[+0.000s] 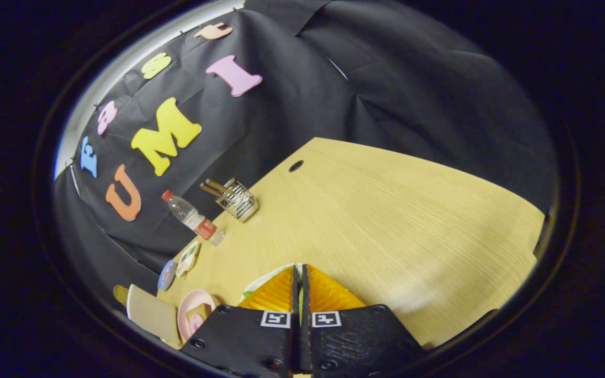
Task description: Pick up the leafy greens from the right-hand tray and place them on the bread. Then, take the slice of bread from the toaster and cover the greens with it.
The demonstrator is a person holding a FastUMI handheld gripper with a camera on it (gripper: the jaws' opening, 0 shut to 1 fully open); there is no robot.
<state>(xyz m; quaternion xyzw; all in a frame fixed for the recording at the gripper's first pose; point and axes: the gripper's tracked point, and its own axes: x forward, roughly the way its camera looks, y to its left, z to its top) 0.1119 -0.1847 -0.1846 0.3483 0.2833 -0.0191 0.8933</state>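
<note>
Gripper [300, 273] fingers were nearly together with a pale-green sliver, maybe the greens [299, 300], pinched between; bread hard to place near the pink plate [193, 311], so misplacement was the risk.

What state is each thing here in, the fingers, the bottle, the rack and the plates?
Gripper: orange fingers closed together, nothing clearly between them.
Bottle: capped, standing near the wall; contents unclear.
Wire rack: standing by the wall, brown sticks poking out.
Pink plate: flat on the table beside the fingers, something small on it.
Table: bare wood beyond the fingers.
</note>
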